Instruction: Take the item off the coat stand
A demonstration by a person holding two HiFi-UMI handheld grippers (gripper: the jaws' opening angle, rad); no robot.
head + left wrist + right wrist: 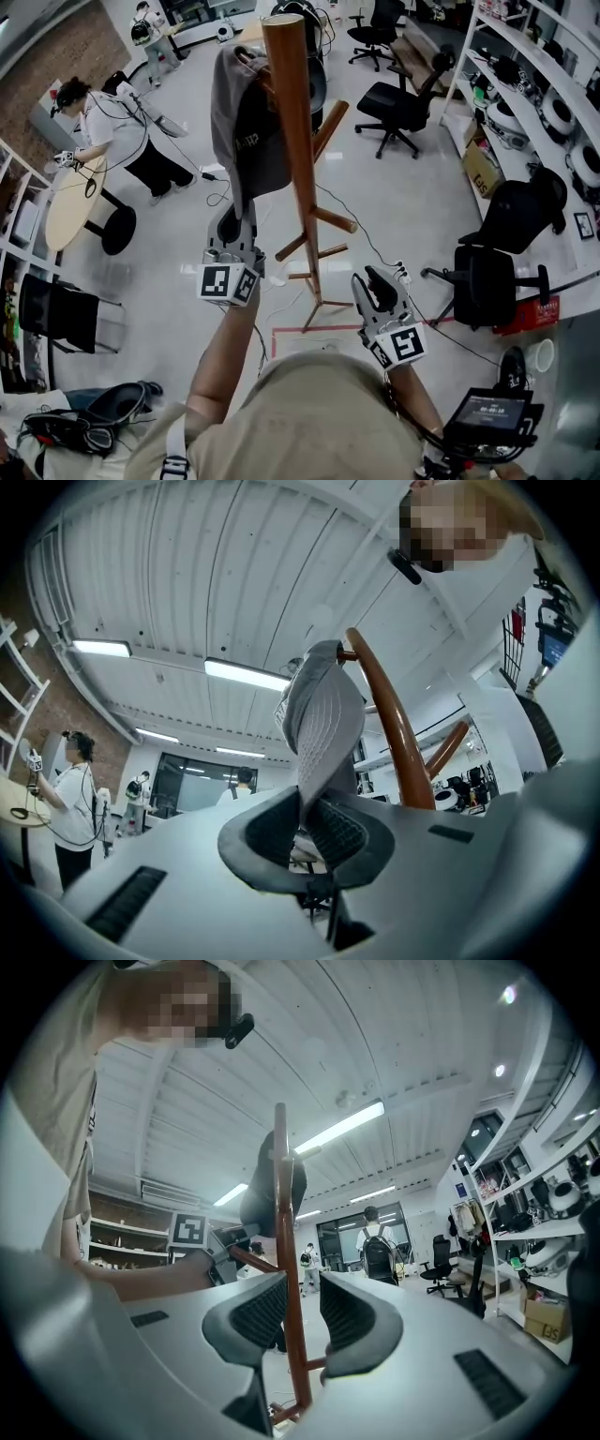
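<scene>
Office chairs and shelving ringed the wooden coat stand (pixel 293 122), where a grey cap (pixel 246 131) hung from an upper peg. The left gripper (pixel 234 225) pinched the cap's lower edge, likely to lift it free. The right gripper (pixel 377 289) hovered near the pole, its jaws apart and empty.

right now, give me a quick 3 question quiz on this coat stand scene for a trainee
1. Short answer: is the grey cap off the wooden coat stand yet?
2. True or false: the left gripper is shut on the cap.
3. Pick one: the right gripper is A) shut on the stand's pole, B) open and holding nothing, C) shut on the cap.

Key: 1. No, it hangs near the top of the stand. 2. True. 3. B.
</scene>
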